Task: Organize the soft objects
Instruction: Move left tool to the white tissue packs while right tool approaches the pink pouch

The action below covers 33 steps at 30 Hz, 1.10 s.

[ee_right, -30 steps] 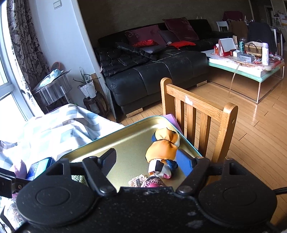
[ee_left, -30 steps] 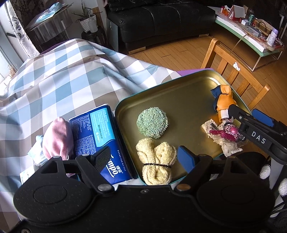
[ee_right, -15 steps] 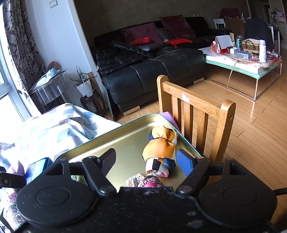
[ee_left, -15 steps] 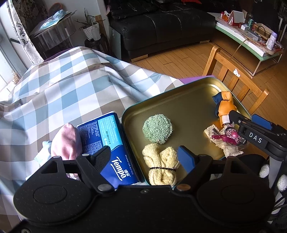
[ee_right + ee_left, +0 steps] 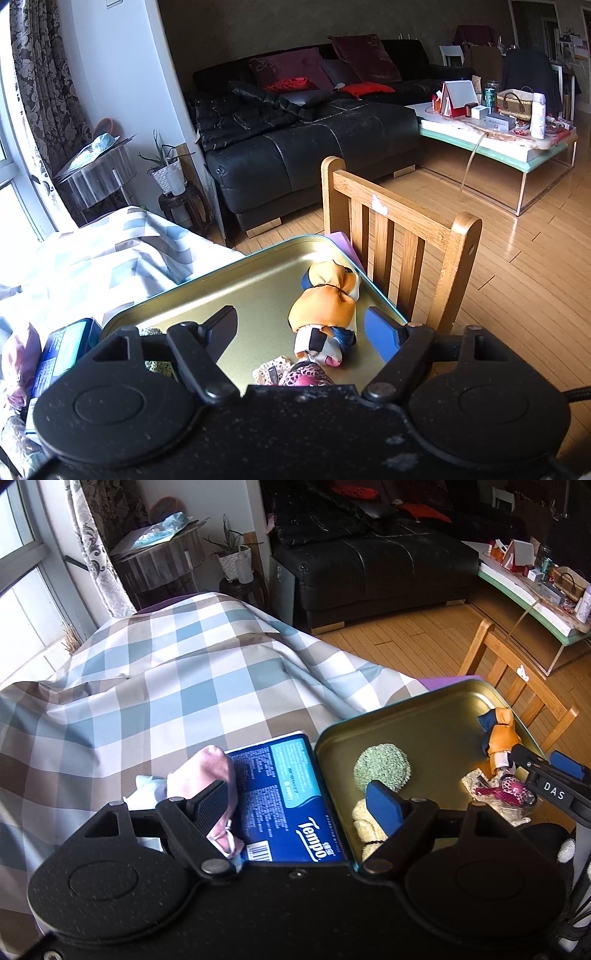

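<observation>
The left gripper (image 5: 299, 805) hangs over the seam between tray and tablecloth, jaws apart and nothing between them but air. Under it lies the blue tissue pack (image 5: 284, 794), flat on the checked cloth and touching the outer wall of the gold tray (image 5: 436, 716). Just beside the pack, on its far side from the tray, sits a pink soft pouch (image 5: 207, 771) with a pale blue cloth (image 5: 147, 786) tucked against it. Those look like what remains outside.

Inside the tray, the green scrubby ball (image 5: 382, 768) and the yellow rolled towel (image 5: 364, 823) lie near the tray's near-left corner. Over on the right, the right gripper (image 5: 301, 328) has its jaws apart too, and they have just been opening wider, with the orange stuffed doll (image 5: 325, 306) lying between them but not pinched (the pads stand clear of it on both sides). A lacy pink-and-cream bundle (image 5: 291, 373) lies just below the doll.

So the reading is that the doll is set down and the left side is lining up the next pick. The next move calls for dropping the left jaws over the pack or pouch, squarely, since the pouch will squash and slip.
</observation>
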Each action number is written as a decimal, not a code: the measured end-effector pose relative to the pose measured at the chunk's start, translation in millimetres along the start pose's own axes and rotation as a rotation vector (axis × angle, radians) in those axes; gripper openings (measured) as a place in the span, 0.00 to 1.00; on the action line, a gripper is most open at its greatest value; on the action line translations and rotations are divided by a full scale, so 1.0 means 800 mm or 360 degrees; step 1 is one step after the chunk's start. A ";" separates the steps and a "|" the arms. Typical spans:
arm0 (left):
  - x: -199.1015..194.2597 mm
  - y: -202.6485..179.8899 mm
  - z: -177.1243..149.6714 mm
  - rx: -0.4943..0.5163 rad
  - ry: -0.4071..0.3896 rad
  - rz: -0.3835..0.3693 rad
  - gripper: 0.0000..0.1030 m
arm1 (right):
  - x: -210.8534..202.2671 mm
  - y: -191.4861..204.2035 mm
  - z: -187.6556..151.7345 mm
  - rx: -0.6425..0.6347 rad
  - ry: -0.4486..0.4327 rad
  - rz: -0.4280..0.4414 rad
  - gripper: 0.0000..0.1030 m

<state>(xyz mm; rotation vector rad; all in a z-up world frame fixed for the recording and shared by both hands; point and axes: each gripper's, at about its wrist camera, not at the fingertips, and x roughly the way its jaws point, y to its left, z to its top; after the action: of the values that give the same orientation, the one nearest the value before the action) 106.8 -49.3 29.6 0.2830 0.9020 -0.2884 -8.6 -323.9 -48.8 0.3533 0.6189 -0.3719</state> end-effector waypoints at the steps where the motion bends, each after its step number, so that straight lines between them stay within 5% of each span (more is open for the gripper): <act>1: -0.002 0.005 -0.001 -0.0006 -0.0014 0.0014 0.77 | -0.001 0.000 0.000 -0.0001 0.0001 0.0000 0.75; 10: -0.019 0.080 -0.022 -0.0175 -0.0122 0.0212 0.82 | -0.002 0.011 0.003 -0.0052 0.0016 -0.0032 0.82; 15: -0.022 0.134 -0.043 -0.0368 -0.0117 0.0284 0.82 | -0.019 0.033 0.003 -0.0214 -0.0061 -0.0067 0.98; 19: -0.023 0.178 -0.065 -0.0551 -0.0099 0.0343 0.82 | -0.033 0.068 0.001 -0.0425 -0.0115 -0.0075 1.00; 26: -0.026 0.237 -0.109 -0.0820 -0.0107 0.0504 0.86 | -0.042 0.161 -0.011 -0.0537 -0.0038 0.0223 1.00; 33: -0.013 0.249 -0.144 -0.0764 -0.0051 0.0680 0.94 | -0.056 0.266 -0.045 -0.0817 -0.0109 0.0437 1.00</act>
<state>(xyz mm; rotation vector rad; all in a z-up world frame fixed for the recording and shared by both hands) 88.9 177.6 -6.2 0.0205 0.8286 0.3169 32.8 -112.4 -4.5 -0.0682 0.5674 0.0441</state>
